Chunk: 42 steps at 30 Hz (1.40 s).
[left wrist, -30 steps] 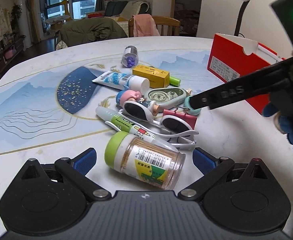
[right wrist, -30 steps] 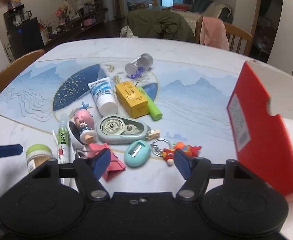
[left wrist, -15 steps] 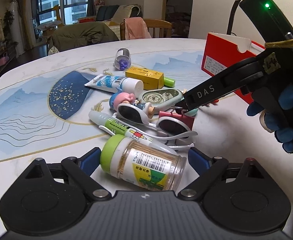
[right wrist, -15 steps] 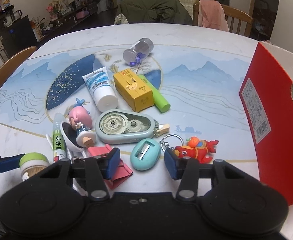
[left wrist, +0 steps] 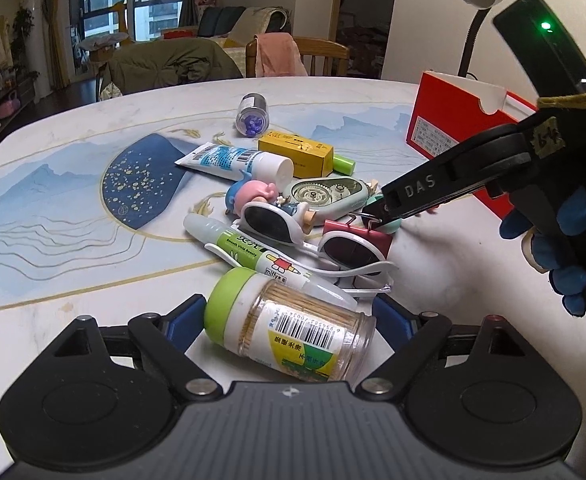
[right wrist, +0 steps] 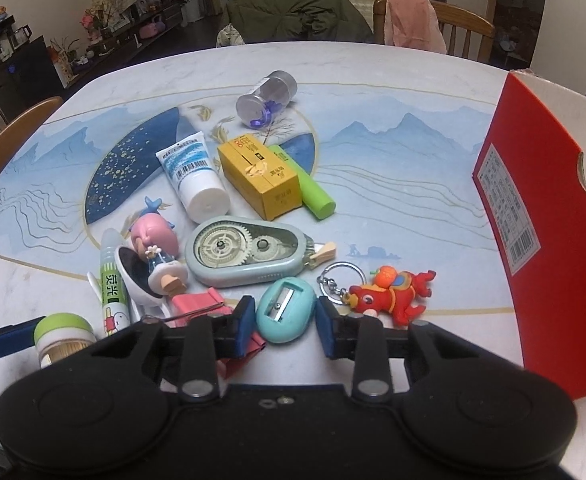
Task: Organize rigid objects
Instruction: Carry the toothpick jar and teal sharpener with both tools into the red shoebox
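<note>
A pile of small objects lies on the table. My right gripper (right wrist: pixel 285 318) has its blue pads on both sides of a teal egg-shaped pencil sharpener (right wrist: pixel 285 314), close to its sides; whether they touch it is unclear. My left gripper (left wrist: pixel 293 320) is open around a toothpick jar with a green lid (left wrist: pixel 289 334) lying on its side, pads apart from it. The right gripper shows in the left wrist view (left wrist: pixel 381 216) low over the pile, by a pink binder clip (left wrist: pixel 363 236).
A red box (right wrist: pixel 553 220) stands open at the right. Around the sharpener lie a red horse keychain (right wrist: pixel 393 292), correction tape (right wrist: pixel 249 252), yellow box (right wrist: pixel 259 176), white tube (right wrist: pixel 195 176), doll (right wrist: pixel 155 248), glue stick (right wrist: pixel 111 280), sunglasses (left wrist: pixel 313 236) and bead vial (right wrist: pixel 269 98).
My right gripper has moved forward and down and narrowed around the teal sharpener. My left gripper has edged closer around the toothpick jar.
</note>
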{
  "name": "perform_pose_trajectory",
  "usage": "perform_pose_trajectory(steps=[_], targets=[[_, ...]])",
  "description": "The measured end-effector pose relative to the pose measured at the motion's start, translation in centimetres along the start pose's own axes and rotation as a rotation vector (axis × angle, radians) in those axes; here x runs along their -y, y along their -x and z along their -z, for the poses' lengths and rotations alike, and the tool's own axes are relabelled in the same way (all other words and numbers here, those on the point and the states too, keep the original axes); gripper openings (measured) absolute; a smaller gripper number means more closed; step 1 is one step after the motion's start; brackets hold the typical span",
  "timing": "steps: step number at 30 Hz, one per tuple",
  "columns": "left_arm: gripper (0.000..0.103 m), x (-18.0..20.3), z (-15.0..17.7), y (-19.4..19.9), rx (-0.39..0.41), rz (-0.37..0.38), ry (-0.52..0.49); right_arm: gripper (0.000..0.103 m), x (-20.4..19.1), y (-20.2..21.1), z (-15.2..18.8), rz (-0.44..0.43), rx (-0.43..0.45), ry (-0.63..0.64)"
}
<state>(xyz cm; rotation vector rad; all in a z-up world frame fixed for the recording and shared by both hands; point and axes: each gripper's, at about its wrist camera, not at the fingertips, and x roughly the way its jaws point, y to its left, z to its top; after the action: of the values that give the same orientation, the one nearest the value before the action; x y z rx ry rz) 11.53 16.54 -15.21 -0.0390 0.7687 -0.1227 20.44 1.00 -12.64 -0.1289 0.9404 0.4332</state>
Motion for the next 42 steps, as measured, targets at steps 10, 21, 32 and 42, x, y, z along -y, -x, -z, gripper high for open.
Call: perform_pose_trajectory(steps=[10,21,32,42], targets=[[0.090,-0.9,-1.3,2.0,0.018,0.029,0.059,0.032,0.0,4.4,-0.3,-0.010,0.050,-0.032],[0.090,0.7,-6.2,4.9,0.065,0.045,0.048,0.032,2.3,12.3,-1.6,-0.003,0.159,-0.039],[0.090,5.7,-11.4,5.3,0.119,0.104,0.016,0.032,7.7,15.3,-1.9,0.060,0.219,-0.064],[0.090,12.6,-15.5,2.2,0.121,0.086,-0.034,0.032,15.7,15.7,-1.8,0.087,0.229,-0.080]])
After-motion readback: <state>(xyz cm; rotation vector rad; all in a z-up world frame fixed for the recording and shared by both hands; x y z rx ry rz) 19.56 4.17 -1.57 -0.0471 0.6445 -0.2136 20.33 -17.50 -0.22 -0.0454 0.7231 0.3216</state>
